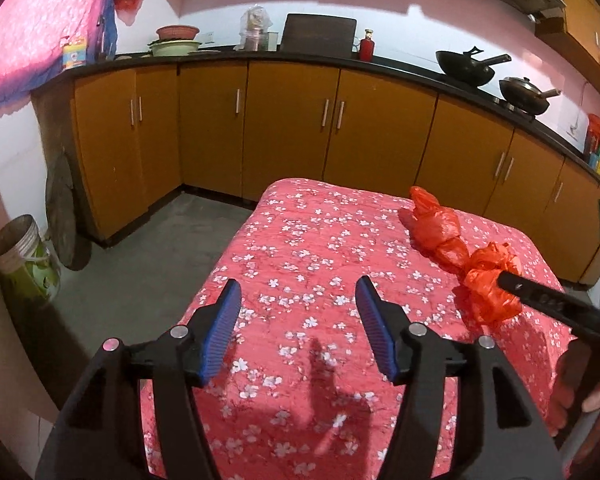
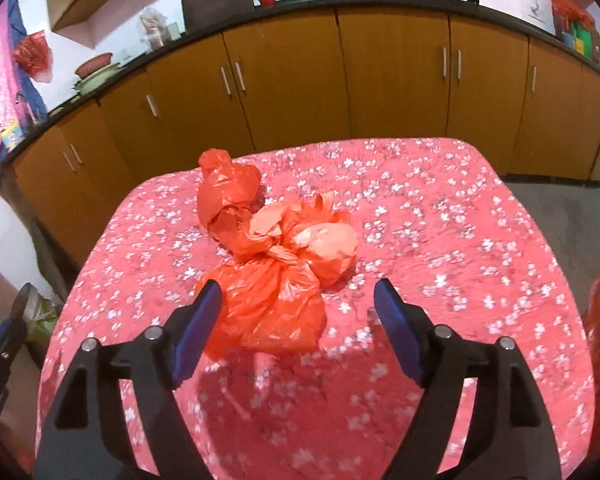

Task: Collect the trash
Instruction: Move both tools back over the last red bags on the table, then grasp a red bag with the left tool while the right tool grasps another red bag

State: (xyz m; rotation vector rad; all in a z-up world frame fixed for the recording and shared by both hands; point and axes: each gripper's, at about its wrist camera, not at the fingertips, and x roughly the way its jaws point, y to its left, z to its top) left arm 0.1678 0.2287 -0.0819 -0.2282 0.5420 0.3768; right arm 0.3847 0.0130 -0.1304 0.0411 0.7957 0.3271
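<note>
Crumpled red plastic bags [image 2: 268,264] lie in a heap on the table with the pink flowered cloth [image 2: 460,240]. My right gripper [image 2: 298,300] is open, its blue-padded jaws wide apart, with the nearest bag between them and against the left pad. In the left wrist view the same bags [image 1: 456,248] lie at the right of the table [image 1: 300,248], and a black finger [image 1: 540,292] of the right gripper reaches into them. My left gripper [image 1: 298,296] is open and empty above the cloth, left of the bags.
Orange kitchen cabinets [image 1: 292,128] with a dark countertop run behind the table. Woks [image 1: 466,66], a red bottle [image 1: 366,46] and bowls stand on the counter. A bucket [image 1: 24,256] stands on the grey floor at the left wall.
</note>
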